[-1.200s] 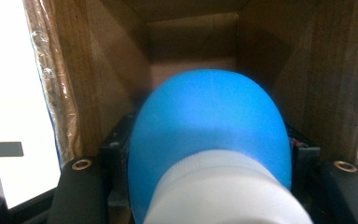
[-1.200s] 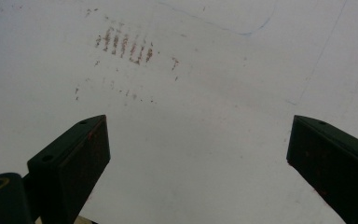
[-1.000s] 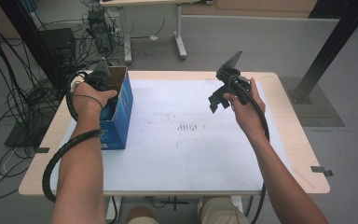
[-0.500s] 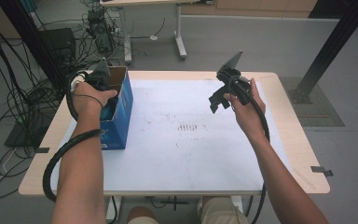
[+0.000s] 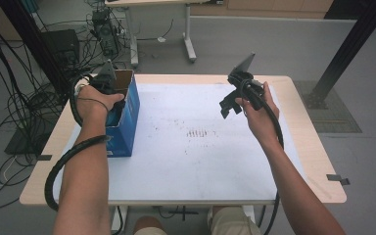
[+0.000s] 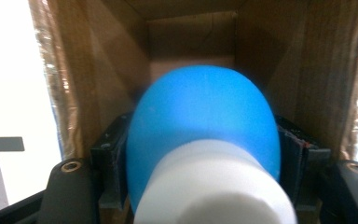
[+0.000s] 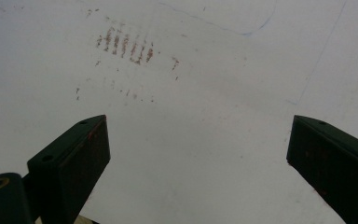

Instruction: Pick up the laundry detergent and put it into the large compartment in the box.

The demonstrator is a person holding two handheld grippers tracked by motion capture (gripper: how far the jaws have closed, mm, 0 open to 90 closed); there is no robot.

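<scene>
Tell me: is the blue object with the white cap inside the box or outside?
Inside: the blue object sits between brown cardboard walls of the box.

A lab or test room is showing here: cable bundles (image 5: 10, 105) are trailing over the grey floor (image 5: 274, 44) left of the left gripper (image 5: 108, 81), beyond the desk (image 5: 293, 122).

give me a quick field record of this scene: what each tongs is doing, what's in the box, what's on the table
left tongs: inside the open blue cardboard box, jaws have just been opening, one on either side of the blue rounded object with a white cap
grip: contact with the pads cannot be told
right tongs: open, empty, held above the table
table: white sheet with small reddish marks
</scene>
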